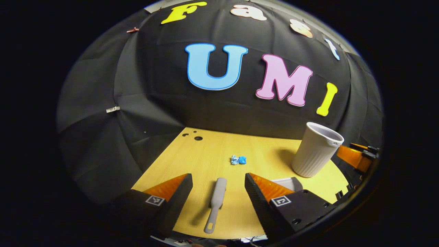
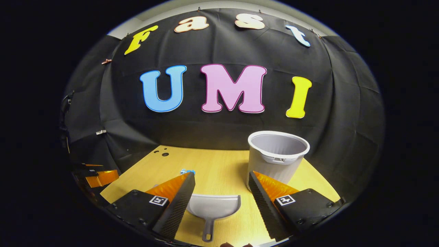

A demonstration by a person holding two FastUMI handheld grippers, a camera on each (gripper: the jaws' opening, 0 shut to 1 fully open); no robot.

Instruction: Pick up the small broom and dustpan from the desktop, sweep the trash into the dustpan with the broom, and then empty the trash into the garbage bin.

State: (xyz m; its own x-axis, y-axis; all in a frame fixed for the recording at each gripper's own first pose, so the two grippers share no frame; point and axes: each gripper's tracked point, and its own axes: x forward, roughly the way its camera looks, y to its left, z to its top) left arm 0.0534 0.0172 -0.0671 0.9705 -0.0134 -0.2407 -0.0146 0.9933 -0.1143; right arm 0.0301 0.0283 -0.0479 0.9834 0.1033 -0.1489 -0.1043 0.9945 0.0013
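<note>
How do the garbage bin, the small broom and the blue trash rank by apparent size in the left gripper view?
1. Garbage bin, clearly the largest.
2. Small broom: long and thin, and nearest the camera, which inflates it.
3. Blue trash, by far the smallest.

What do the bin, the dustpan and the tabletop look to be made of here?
The white ribbed garbage bin looks like matte moulded plastic, going by its thin rolled rim and even ribs. The pale grey dustpan seems plastic too: smooth, one piece, with a hang-hole in its handle. The yellow tabletop shows printed wood grain, probably laminate.
</note>
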